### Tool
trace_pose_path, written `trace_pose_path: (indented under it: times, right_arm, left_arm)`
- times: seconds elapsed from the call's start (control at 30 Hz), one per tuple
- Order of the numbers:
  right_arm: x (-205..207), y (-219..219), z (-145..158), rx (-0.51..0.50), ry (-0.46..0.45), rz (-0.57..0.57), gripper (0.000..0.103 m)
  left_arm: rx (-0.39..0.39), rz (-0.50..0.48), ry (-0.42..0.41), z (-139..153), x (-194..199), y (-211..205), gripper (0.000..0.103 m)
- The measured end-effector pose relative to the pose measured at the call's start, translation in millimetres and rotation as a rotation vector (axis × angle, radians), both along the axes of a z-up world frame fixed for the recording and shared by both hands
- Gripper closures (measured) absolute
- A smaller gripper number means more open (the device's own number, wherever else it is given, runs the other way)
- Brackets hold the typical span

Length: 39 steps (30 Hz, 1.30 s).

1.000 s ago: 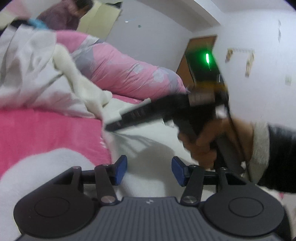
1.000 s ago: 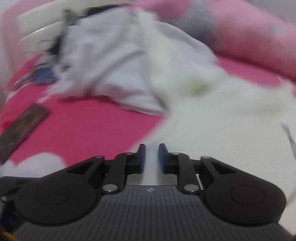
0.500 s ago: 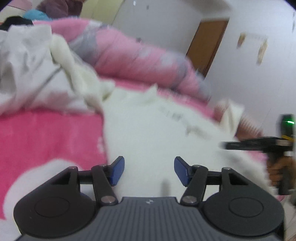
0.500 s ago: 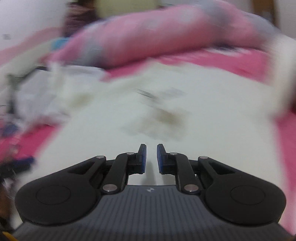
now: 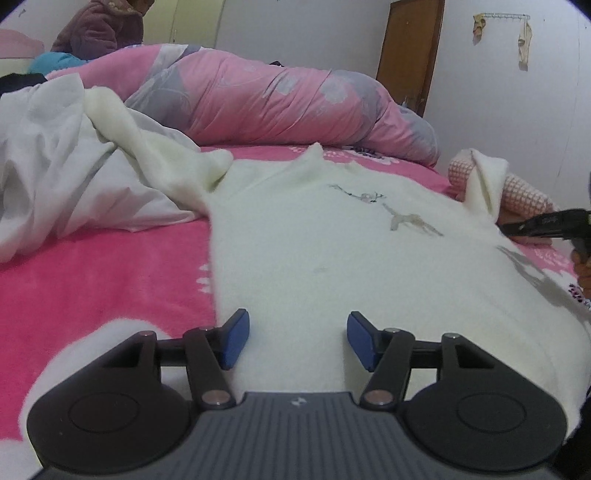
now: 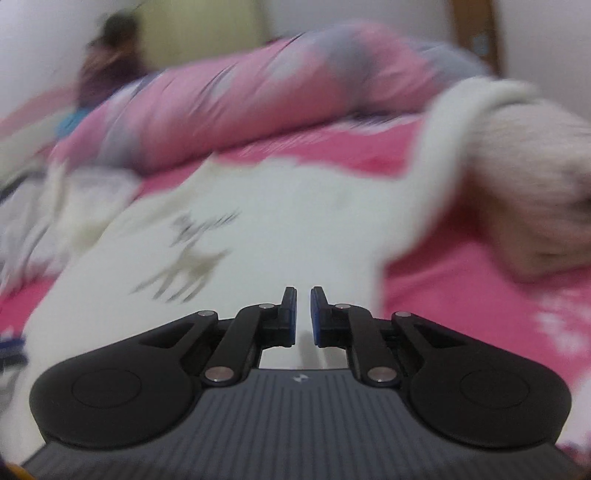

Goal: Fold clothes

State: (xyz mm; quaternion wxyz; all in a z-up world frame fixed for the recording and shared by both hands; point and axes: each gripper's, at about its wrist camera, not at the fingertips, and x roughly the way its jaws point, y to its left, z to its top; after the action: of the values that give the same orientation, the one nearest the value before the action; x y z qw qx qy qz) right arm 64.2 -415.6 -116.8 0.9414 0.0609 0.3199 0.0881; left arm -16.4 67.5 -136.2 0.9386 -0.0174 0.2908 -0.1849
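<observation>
A cream sweater [image 5: 332, 240] with a small embroidered motif lies flat, front up, on the pink bed blanket [image 5: 92, 280]. One sleeve [image 5: 159, 155] trails over a crumpled white garment [image 5: 51, 173]. The other sleeve [image 5: 484, 177] is draped on a checked pillow [image 5: 524, 195]. My left gripper [image 5: 297, 339] hovers above the sweater's near hem, its jaws opening with nothing between them. My right gripper [image 6: 303, 314] is shut and empty above the sweater [image 6: 258, 229], near its right side. The left wrist view shows the right gripper [image 5: 509, 229] at the far right edge.
A rolled pink and grey quilt [image 5: 277, 99] lies along the back of the bed. A person [image 5: 99, 29] sits behind it at the far left. A brown door [image 5: 410, 51] stands in the white wall. The right wrist view is blurred.
My right gripper swept from the white garment pile, across the sweater, to its right side, and its jaws narrowed. My left gripper rose a little above the hem.
</observation>
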Motion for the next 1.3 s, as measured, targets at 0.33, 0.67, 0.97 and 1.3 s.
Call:
trace_pose_path:
  times: [0.33,0.67,0.97,1.3]
  right_arm:
    - [-99.1,-48.5,10.7,-0.172,0.075,-0.23,0.091]
    - [-87.5,134.2,-21.8,-0.002,0.013,0.436,0.094]
    - [-164.1,62.7,-0.5,-0.112,0.066,0.289,0.095]
    - [-149.6,146.9,-16.0,-0.16,-0.008,0.529,0.092]
  left_arm:
    - [0.173,-0.033,-0.146,19.0,-14.4,-9.6,0.043]
    - [0.323,-0.322,-0.13,3.0,-39.7,-82.8,0.045]
    - [0.209,-0.193,-0.109,16.8,-71.2,6.3,0.042]
    - [0.196,-0.195,-0.035,8.9,-61.9,-22.8,0.041]
